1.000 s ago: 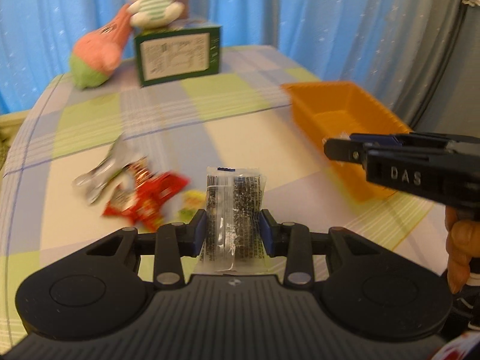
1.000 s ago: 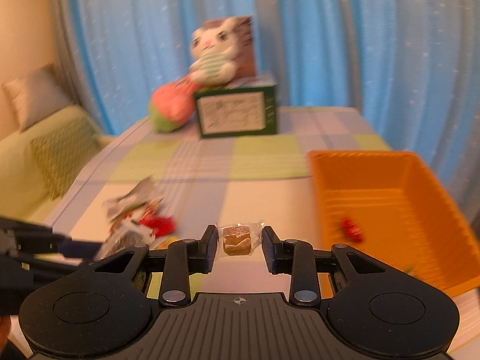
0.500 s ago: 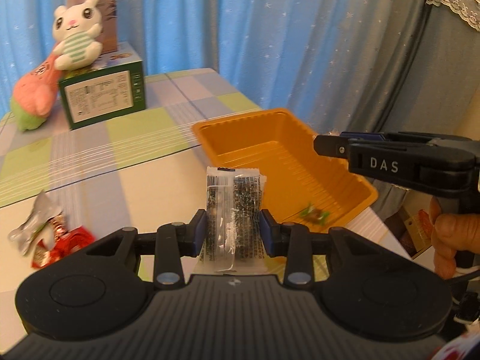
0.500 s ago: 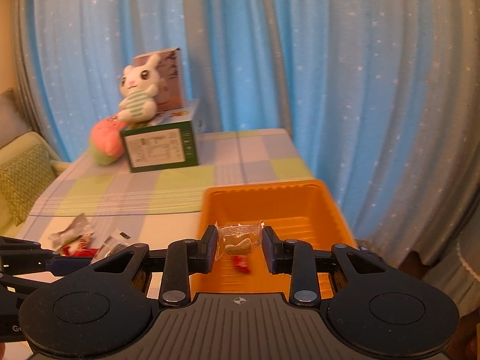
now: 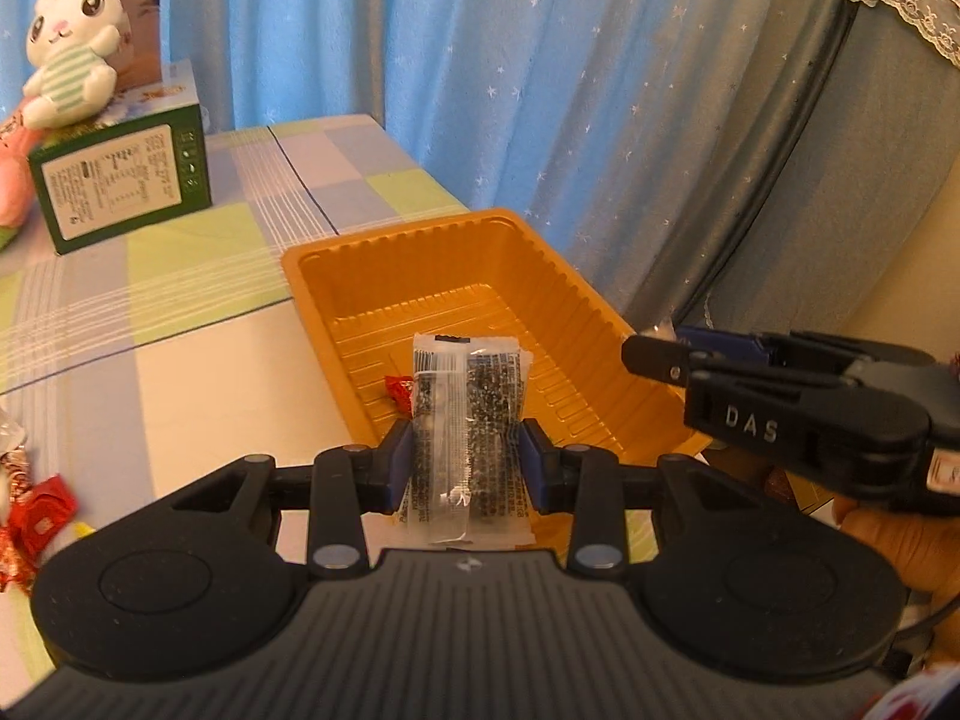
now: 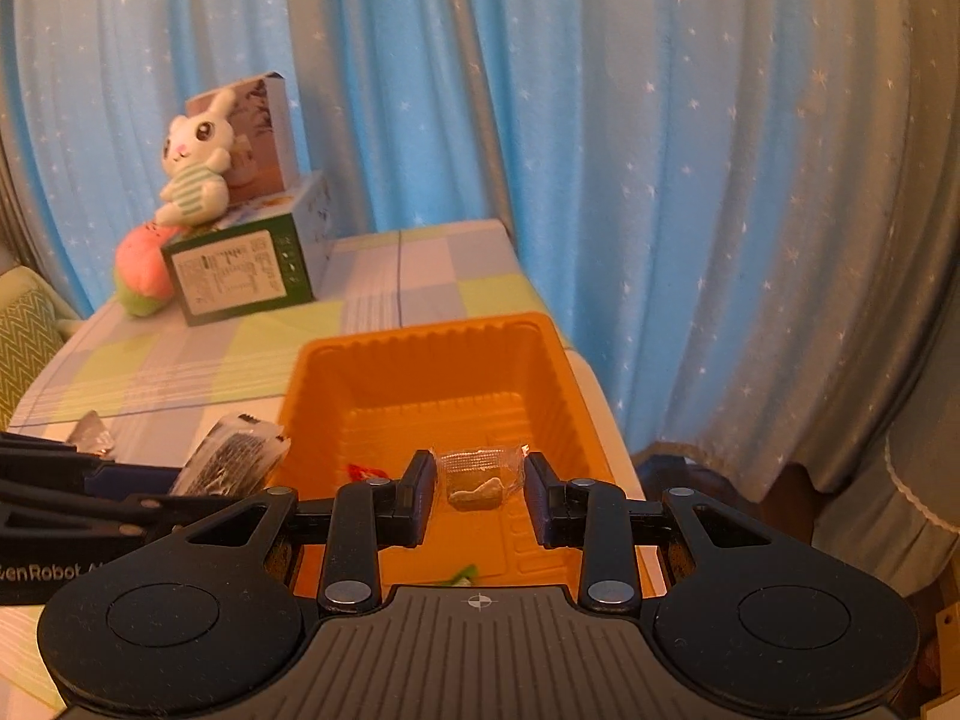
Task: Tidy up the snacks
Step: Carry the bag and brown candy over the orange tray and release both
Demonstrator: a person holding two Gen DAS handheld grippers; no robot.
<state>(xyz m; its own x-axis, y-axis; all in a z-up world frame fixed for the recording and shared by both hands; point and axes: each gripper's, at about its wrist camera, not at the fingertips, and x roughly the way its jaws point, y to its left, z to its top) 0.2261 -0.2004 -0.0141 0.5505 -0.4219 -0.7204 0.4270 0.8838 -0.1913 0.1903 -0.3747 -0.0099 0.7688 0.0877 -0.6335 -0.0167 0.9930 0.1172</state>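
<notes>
Carrying one snack apiece, both grippers hang over the orange tray (image 5: 336, 306), which sits near the right edge of the bench (image 5: 198, 372), at the curtain side. The left gripper (image 5: 467, 463) has its fingers (image 5: 401, 468) narrowed onto a clear packet of dark seeds (image 5: 465, 420), pinching it by its long sides at the lower half so that the upper half stands free above the tray's near end. The right gripper (image 6: 479, 495) is closed, to about the same narrow gap, on a small clear-wrapped biscuit (image 6: 477, 477), held by the crinkled wrapper ends over the tray's middle.

Both snacks look very light. The seed packet is a soft film pouch, likely slick and loosely filled, so it would probably sag or slide if pinched near a sealed end; a grip across its filled middle seems the safest. The biscuit looks brittle inside thin film, so a light squeeze on the wrapper, not on the piece itself, should spare it from crumbling.

A red candy (image 6: 363, 472) and a green-wrapped sweet (image 6: 462, 573) already lie in the tray. More wrapped snacks (image 5: 36, 516) remain on the bench toward its left side, so sorting seems partly done; the step in hand appears to be releasing both pieces into the tray.
</notes>
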